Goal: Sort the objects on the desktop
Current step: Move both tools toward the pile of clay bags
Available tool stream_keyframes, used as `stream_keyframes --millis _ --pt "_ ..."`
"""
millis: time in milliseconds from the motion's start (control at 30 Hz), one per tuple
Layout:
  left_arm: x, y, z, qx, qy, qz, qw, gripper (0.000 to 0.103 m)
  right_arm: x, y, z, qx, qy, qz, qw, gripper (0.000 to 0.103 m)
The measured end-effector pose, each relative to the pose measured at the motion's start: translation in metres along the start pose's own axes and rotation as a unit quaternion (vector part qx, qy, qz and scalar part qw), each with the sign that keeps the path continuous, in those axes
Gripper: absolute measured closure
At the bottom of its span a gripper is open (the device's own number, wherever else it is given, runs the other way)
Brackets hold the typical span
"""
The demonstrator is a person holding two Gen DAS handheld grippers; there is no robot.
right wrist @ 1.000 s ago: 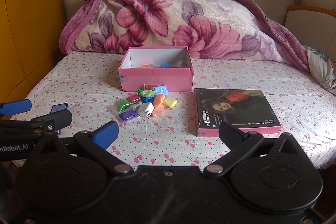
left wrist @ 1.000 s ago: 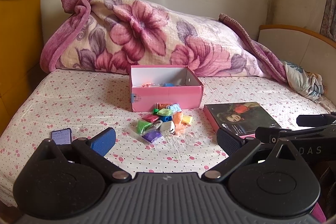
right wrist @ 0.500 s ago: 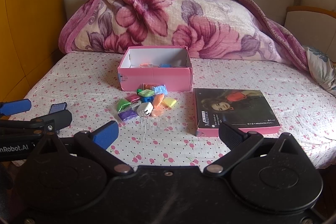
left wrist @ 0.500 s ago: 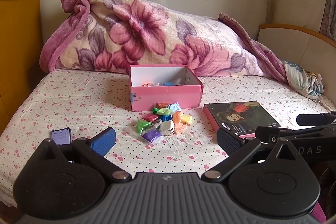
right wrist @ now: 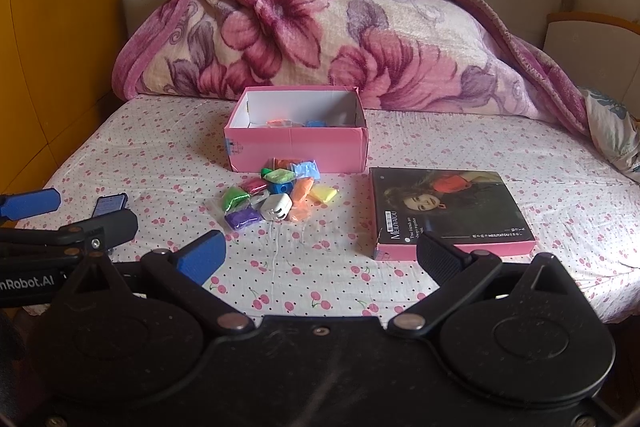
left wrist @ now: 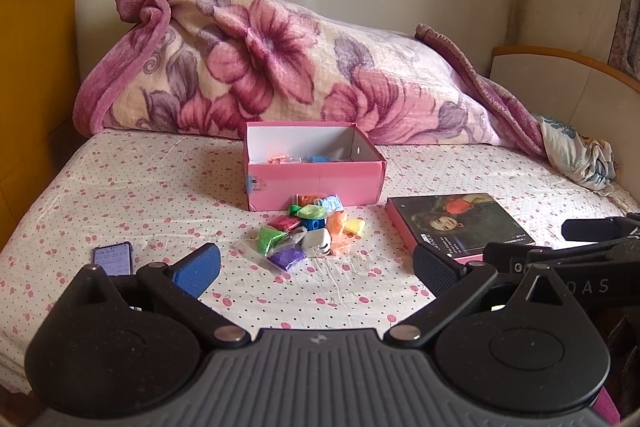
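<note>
Pink box beyond clay packets, both claws spread, seemingly well short.

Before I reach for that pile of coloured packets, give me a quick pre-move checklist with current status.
1. Left gripper open, nothing held: ok.
2. Right gripper open, nothing held: ok.
3. Open pink cardboard box upright, room inside: ok.
4. Pile of small coloured plastic packets in front of the box, unobstructed: ok.
5. White plug adapter touches the packets and may shift: not ok.
6. Dark phone and pink-edged book apart from the pile: ok.
</note>
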State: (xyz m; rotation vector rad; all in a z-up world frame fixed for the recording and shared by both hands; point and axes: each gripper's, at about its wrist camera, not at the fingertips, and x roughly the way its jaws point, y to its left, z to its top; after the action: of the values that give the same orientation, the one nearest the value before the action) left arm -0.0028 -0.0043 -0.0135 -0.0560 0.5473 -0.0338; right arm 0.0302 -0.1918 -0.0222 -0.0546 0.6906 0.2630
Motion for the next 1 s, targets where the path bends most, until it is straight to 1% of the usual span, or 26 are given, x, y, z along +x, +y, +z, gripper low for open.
stream_keyframes --millis 100,200,300,400,533,600,667,733,833,1000 --pt "0.006 0.003 -0.001 -0.004 0.000 -0.009 1.0000 0.000 0.007 0.000 0.000 -0.006 0.003 0.005 1.000 0.001" --pt "0.013 0.007 -0.003 -0.010 0.002 -0.018 0.9998 0.000 0.022 -0.004 0.000 -0.004 0.007 0.011 1.000 0.001" --pt "0.026 0.017 -0.008 -0.027 0.006 -0.028 0.9992 0.000 0.038 -0.009 0.001 -0.001 0.011 0.017 1.000 0.001" --pt "0.048 0.024 -0.013 -0.027 0.007 -0.027 0.9993 0.000 0.054 -0.013 0.001 0.002 0.014 0.023 1.000 0.001" --pt "0.078 0.033 -0.021 -0.022 0.009 -0.023 0.9995 0.000 0.086 -0.026 0.002 0.019 0.028 0.037 0.999 0.001" --pt "0.094 0.037 -0.024 -0.019 0.010 -0.021 0.9995 0.000 0.100 -0.029 0.000 0.021 0.019 0.049 0.998 0.001" --pt "0.112 0.042 -0.026 -0.020 0.025 -0.022 0.9992 0.000 0.113 -0.033 -0.002 0.025 0.007 0.054 0.998 0.001" --pt "0.130 0.048 -0.027 -0.022 0.045 -0.026 0.9984 0.000 0.128 -0.036 -0.002 0.021 0.016 0.066 0.997 0.001" --pt "0.154 0.055 -0.026 -0.024 0.058 -0.022 0.9978 0.000 0.151 -0.036 -0.001 0.007 0.032 0.069 0.997 0.001" --pt "0.191 0.067 -0.026 -0.023 0.077 -0.013 0.9967 0.000 0.188 -0.030 0.007 -0.007 0.043 0.086 0.995 0.001"
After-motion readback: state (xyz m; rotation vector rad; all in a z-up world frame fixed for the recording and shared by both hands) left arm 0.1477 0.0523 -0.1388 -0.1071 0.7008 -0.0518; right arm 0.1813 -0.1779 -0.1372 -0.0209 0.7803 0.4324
